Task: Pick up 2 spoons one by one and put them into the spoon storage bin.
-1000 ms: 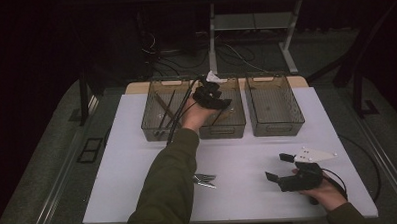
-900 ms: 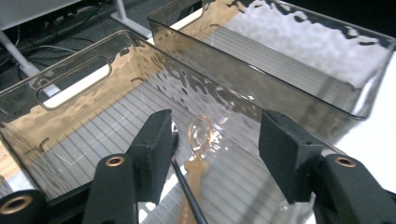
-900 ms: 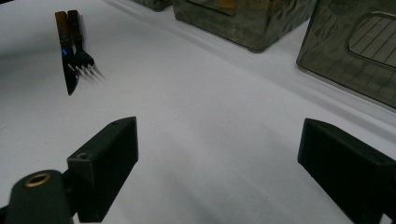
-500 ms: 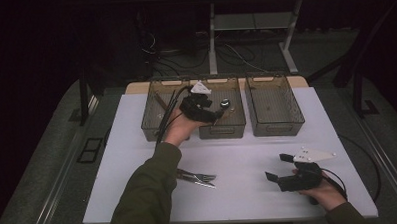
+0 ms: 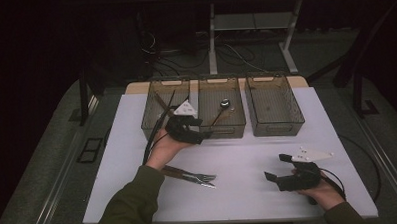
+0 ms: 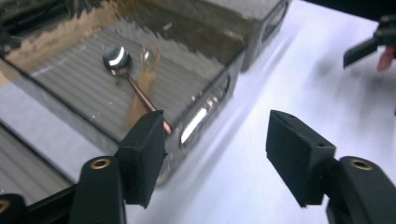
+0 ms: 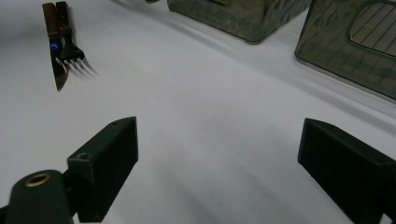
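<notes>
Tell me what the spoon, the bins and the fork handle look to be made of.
Spoon: polished metal bowl, mirror glint; coppery or wooden-looking handle, unclear which.
Bins: smoky clear plastic, ribbed floor showing through the walls.
Fork: brown handle, likely wood, matte; grey metal tines.

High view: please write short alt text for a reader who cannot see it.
A person's left gripper, open and empty, hovers before three bins; the middle bin holds a spoon. A fork and knife lie on the white table, and the right gripper rests open.
</notes>
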